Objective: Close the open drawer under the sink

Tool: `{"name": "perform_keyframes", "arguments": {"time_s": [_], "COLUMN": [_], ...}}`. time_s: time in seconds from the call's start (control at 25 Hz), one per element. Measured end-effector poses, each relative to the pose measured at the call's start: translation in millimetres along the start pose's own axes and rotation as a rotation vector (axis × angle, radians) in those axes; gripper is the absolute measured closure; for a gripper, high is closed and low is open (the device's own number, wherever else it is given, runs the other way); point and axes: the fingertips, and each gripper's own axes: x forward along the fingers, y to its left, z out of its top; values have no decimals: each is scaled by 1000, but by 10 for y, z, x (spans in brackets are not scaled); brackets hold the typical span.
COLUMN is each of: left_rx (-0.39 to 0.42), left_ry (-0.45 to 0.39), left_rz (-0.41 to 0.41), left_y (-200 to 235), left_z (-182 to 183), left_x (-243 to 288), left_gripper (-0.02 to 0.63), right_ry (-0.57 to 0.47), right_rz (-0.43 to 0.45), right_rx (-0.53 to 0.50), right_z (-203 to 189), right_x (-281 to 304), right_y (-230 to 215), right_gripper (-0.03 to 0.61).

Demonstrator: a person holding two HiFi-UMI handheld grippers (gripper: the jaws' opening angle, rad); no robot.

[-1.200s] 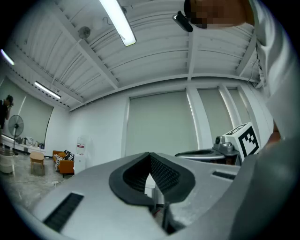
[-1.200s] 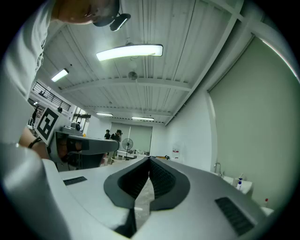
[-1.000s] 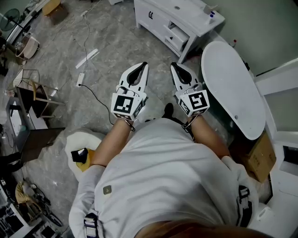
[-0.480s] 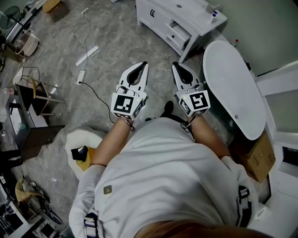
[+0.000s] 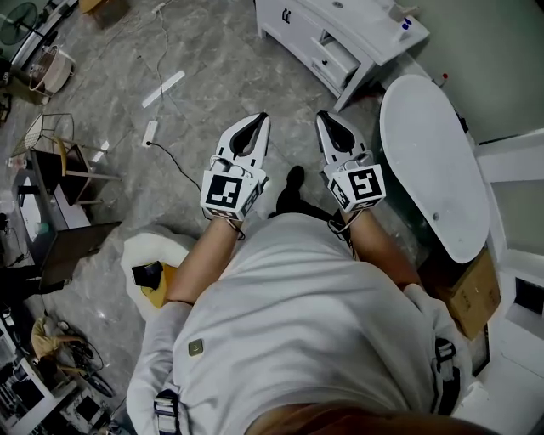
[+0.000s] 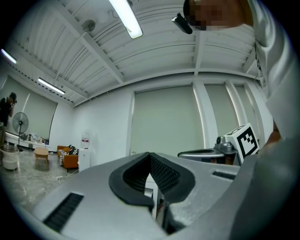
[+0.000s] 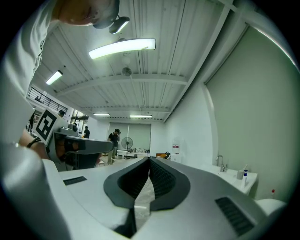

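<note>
Head view: left gripper [image 5: 262,120] and right gripper [image 5: 324,118] side by side, level.
Both clenched, nothing held; sink cabinet [image 5: 361,25] drawer [image 5: 337,56] hangs open, well ahead.

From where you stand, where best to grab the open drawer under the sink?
Probably take the drawer at its front panel, coming straight at the front of the sink cabinet. It juts out toward that side, so the flat front faces you. Any handle is too small to make out.

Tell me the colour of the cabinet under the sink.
White: the sink cabinet shows best in the head view.
</note>
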Motion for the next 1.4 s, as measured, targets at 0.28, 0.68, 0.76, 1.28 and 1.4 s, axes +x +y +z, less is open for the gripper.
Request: {"name": "perform_keyframes", "arguments": {"time_s": [0.28,0.68,0.76,1.28,1.4], "left_rx": [25,23,37,42,32], "left_ry": [54,81,86,98,91], "left_rz": [12,-37,-44,-147,-185], "left_y": [442,811,865,855,856], "left_z": [-216,-292,-312,-411,-441], "left_x": [448,1663,1909,3041,3229], "left_gripper": [604,604,604,604,604], "right_ry": [19,18,23,52,64], "right_rz": [29,14,13,-58,-97], "right_rx": [40,75,71,83,86], "right_z": [-294,-422,-438,-598,-650], "right_x": [579,1288,1375,1591,1591], "right_y": [-343,-1365,-1568,-2460,-2602], "right_gripper": [552,554,554,554,552]}}
